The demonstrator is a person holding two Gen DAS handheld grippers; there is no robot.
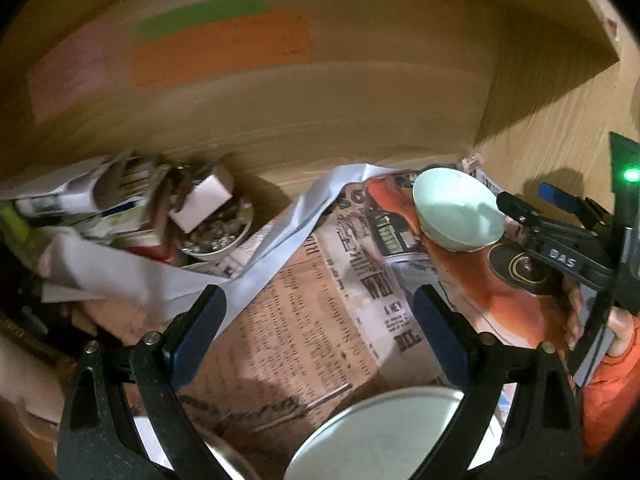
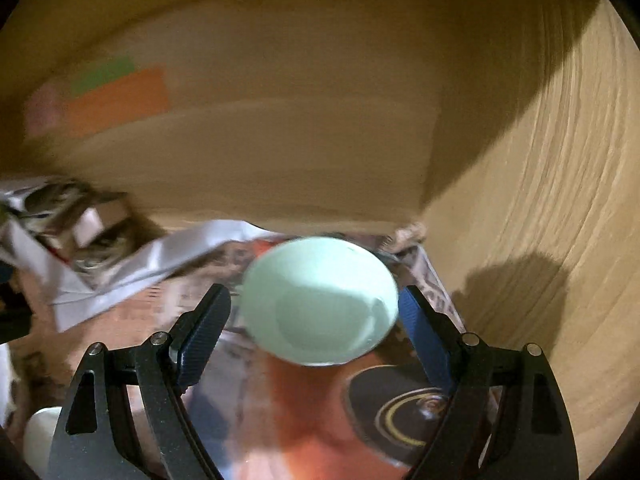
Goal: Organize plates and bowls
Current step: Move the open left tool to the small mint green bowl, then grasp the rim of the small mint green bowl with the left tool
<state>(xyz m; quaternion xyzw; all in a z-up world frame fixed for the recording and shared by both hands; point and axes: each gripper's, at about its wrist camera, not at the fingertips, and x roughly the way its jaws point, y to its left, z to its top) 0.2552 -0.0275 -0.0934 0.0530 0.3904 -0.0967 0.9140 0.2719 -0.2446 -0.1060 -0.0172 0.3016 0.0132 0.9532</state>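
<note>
Left wrist view: left gripper [image 1: 320, 320] jaws wide apart, nothing between them. White plate [image 1: 384, 436] sits directly under it at bottom edge, on the newspaper [image 1: 304, 312]. Pale green bowl [image 1: 458, 210] lies ahead and to the right, well apart, tipped on its side. Right gripper [image 1: 516, 208] is right beside the bowl's rim, so far nearer than the left.

Right wrist view: right gripper [image 2: 316, 312] spread wide, holding nothing I can confirm. Bowl [image 2: 320, 300] straight ahead between the fingertips, mouth tilted toward camera; right finger [image 2: 416, 316] looks close to the rim, contact unclear through blur.
</note>
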